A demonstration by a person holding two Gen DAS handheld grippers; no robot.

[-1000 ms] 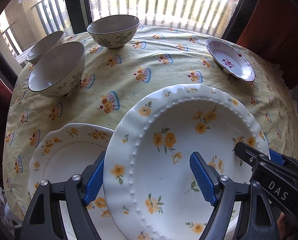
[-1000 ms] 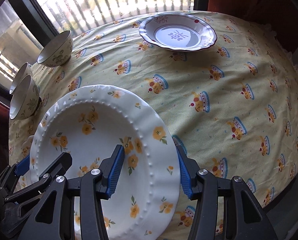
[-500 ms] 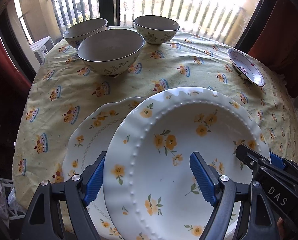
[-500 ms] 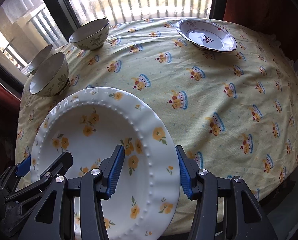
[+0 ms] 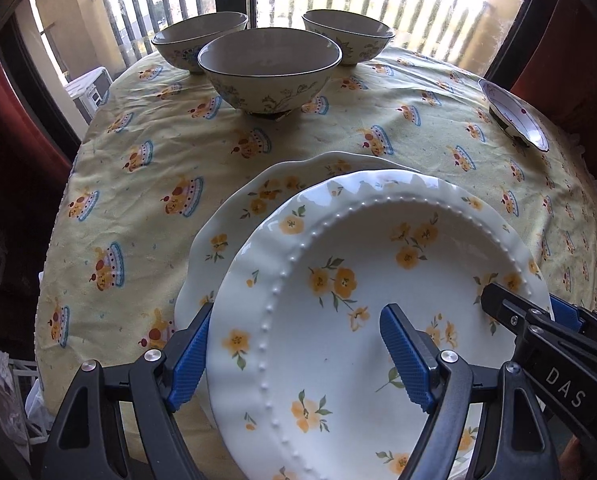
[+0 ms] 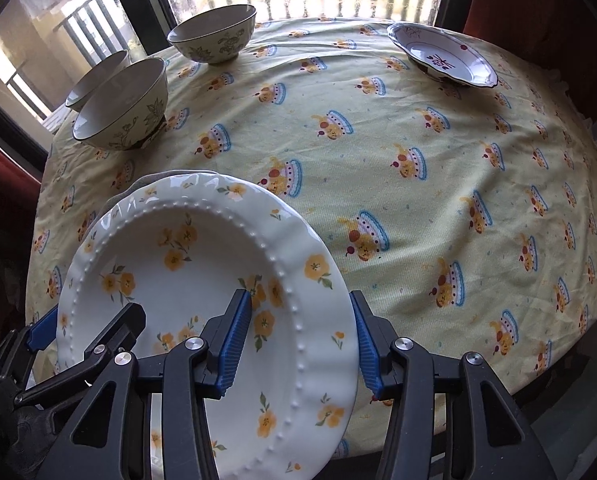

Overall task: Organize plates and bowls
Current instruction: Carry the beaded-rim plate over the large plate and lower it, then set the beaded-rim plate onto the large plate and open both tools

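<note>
Glazed plate (image 5: 378, 320) between our left tongs (image 5: 298, 356) and right tongs (image 6: 302, 344), both gripping rim; slippery, brittle; we hold opposite edges.

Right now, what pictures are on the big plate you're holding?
Yellow-orange flowers with green leaves on white, plus a beaded ring on the big plate. Left wrist view shows it best.

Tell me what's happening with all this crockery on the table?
A person holds one big yellow-flowered plate with both tools: the left tool clamps its left rim, the right tool its right rim. The plate sits above a second flowered plate lying on the tablecloth, partly overlapping it. Three bowls stand at the far side by the window, and a small red-patterned dish sits apart.
</note>
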